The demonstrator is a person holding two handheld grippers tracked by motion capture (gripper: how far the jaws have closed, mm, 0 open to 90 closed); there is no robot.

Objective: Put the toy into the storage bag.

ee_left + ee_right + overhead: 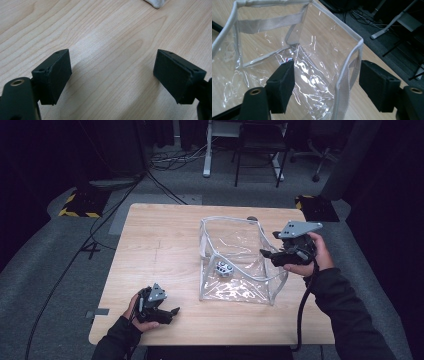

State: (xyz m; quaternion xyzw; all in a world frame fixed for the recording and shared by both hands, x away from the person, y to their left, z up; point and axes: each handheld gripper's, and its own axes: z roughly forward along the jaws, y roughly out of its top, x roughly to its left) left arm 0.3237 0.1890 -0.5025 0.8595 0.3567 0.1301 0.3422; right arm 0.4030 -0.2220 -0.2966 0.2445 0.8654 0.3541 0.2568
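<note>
A clear plastic bag (235, 240) with white trim stands open-topped on the wooden table (150, 245), right of centre. A small grey-and-white object (224, 268) lies on its bottom. My right gripper (268, 244) is at the bag's right wall; in the right gripper view its open jaws (327, 77) straddle the white rim (348, 60), one inside the bag and one outside, with gaps on both sides. My left gripper (172, 312) rests low near the table's front-left, open over bare wood (112, 75) with nothing between its pads.
A white corner of the bag (156, 2) lies just ahead of the left gripper. Beyond the table's far edge are desk legs (207, 150), a chair (260, 150), floor cables (165, 185) and yellow-black striped bases (80, 202).
</note>
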